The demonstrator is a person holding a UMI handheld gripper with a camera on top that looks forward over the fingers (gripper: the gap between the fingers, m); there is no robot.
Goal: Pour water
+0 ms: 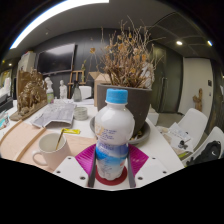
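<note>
Upright between the jaws (111,178) stood the bottle (113,135), its base down among the two pink pads (88,160) that flanked it at either side. The jaws were closed around its lower body, though whether both pads pressed on it could not be told. Just beside it on one flank, resting on the bench (20,140), sat a cup (50,150), pale and open-mouthed, near but apart from the bottle. Directly behind the bottle rose a dark pot (130,102) holding a dry, twiggy plant (128,55), close enough to crowd the space beyond. Further off lay a newspaper (52,115) with a yellow pen (70,131) beside it. On the other flank stood a white chair (190,130).

The bottle was clear plastic with a blue cap (117,96), a milky upper half and a blue-and-pink label (111,158) round its lower half.
</note>
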